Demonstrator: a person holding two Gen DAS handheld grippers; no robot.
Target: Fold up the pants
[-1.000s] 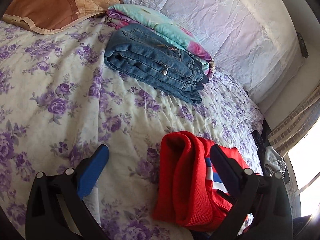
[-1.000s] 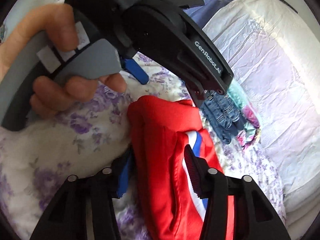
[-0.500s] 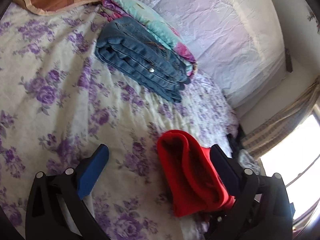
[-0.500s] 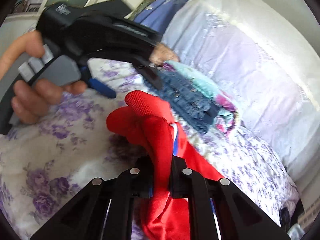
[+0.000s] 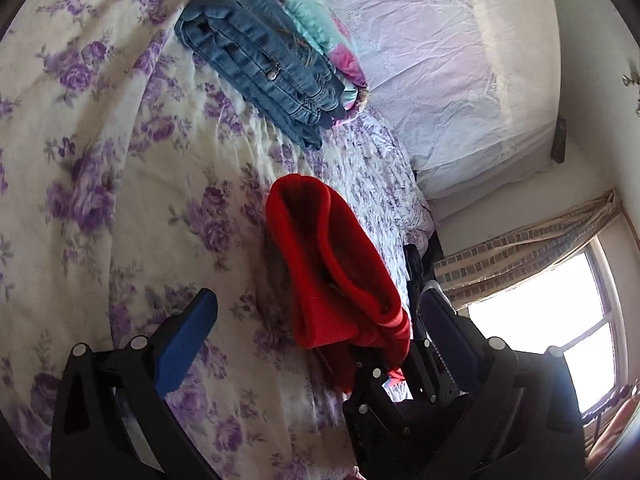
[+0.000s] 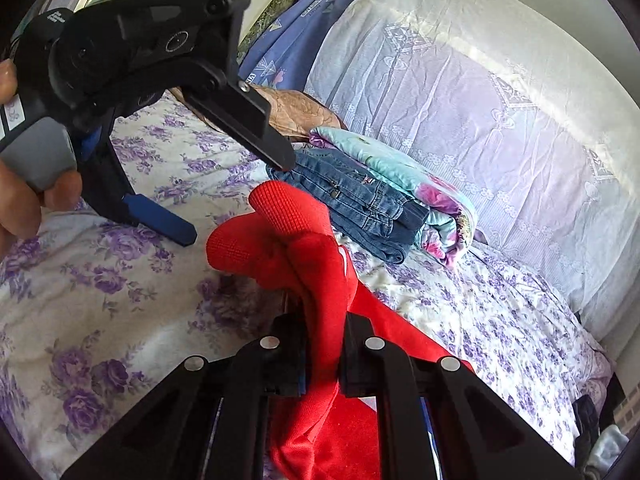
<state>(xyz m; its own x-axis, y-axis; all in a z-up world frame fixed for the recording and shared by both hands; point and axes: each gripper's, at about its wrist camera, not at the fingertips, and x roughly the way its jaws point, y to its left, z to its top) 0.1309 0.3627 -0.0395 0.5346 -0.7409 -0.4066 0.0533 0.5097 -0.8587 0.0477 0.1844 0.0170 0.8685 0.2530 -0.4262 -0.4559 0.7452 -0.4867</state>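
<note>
Red pants (image 6: 280, 232) with a white and blue side stripe lie bunched on the floral bedsheet (image 6: 100, 280). My right gripper (image 6: 322, 336) is shut on a raised fold of the red cloth, and the looped end stands up ahead of its fingers. In the left wrist view the same red loop (image 5: 320, 256) shows, with the right gripper's black fingertips (image 5: 380, 372) pinching its near end. My left gripper (image 5: 316, 320) is open, nothing pressed between its blue pads. A hand holds the left gripper (image 6: 236, 198) just above and left of the pants.
Folded jeans (image 6: 352, 200) and a folded floral quilt (image 6: 400, 176) lie further back on the bed, with a brown pillow (image 6: 296, 112) behind them. A white lace-covered bulk (image 6: 480, 100) runs along the far side. A bright window (image 5: 580, 340) lies beyond the bed's edge.
My right gripper closed on the red pants and lifted the fold off the sheet. My left gripper rolled and drew slightly away, staying open.
</note>
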